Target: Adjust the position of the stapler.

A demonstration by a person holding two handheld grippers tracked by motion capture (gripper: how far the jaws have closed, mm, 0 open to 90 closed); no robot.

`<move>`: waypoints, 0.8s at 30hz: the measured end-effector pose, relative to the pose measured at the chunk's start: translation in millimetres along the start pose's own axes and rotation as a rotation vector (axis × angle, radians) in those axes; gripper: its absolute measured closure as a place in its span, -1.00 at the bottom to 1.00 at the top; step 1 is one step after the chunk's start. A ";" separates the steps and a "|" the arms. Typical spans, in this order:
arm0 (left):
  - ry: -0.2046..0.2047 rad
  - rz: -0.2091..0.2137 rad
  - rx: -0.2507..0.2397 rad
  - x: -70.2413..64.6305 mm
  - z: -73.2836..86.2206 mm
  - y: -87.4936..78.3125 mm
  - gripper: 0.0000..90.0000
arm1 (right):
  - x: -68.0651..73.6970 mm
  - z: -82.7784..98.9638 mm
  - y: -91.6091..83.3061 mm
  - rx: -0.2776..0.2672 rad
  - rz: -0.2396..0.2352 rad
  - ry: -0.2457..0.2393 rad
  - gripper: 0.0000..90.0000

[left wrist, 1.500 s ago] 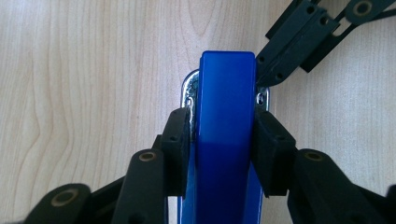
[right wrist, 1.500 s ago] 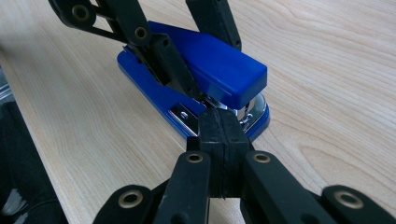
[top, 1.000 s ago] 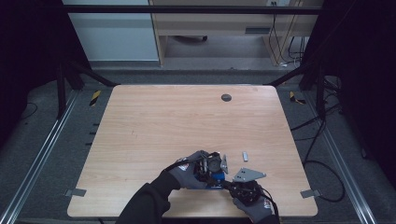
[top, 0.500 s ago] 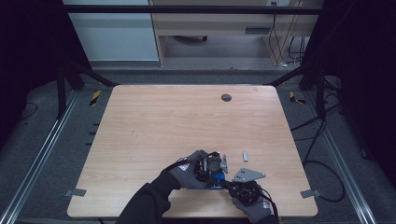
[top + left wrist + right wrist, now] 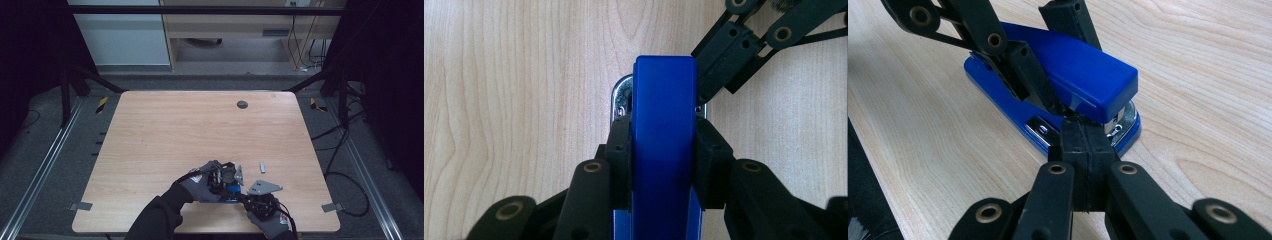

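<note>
While no brand, label or readable writing is showing on anything here, a blue stapler [image 5: 664,145] is sitting near the front edge of the wooden table [image 5: 165,130], toward the right of centre, between two gloved hands. The left gripper [image 5: 663,145] is clamping the stapler's blue top arm from both sides, its jaws pressing flat against the plastic. The right gripper [image 5: 1082,137] is reaching in toward the stapler's nose, its jaws pressed together with the tips at the gap under the top arm; whether they are pinching anything there is hard to tell, since the tips are hiding the spot. In the high view the left hand [image 5: 200,182] and right hand [image 5: 267,220] are crowding the stapler, leaving just a sliver of blue showing. A small grey piece [image 5: 262,167] is lying just beyond the grippers, and a dark round grommet [image 5: 242,104] is sitting well apart near the far edge.
</note>
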State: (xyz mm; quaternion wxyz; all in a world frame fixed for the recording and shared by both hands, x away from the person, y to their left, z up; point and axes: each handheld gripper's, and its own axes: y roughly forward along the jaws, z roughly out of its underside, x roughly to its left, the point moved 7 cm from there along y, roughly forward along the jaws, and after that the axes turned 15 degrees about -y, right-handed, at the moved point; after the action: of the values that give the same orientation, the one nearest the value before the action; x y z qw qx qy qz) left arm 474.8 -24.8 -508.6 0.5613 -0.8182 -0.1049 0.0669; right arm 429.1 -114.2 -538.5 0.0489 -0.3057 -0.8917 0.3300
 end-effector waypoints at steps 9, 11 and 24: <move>-0.017 0.013 -0.019 0.3 0.5 0.4 0.46 | -0.7 0.2 0.1 -0.002 -0.007 0.011 1.00; -0.016 0.016 -0.018 0.8 0.4 0.3 0.46 | -1.0 0.0 0.5 -0.005 -0.013 0.017 1.00; -0.021 0.029 -0.026 0.4 0.8 0.0 0.46 | -0.3 -0.6 1.1 -0.003 -0.018 0.026 1.00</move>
State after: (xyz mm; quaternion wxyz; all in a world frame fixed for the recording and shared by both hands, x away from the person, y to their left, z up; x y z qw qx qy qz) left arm 475.0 -24.0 -508.9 0.5484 -0.8262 -0.0995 0.0822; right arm 430.1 -113.4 -538.7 0.0630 -0.3022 -0.8942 0.3243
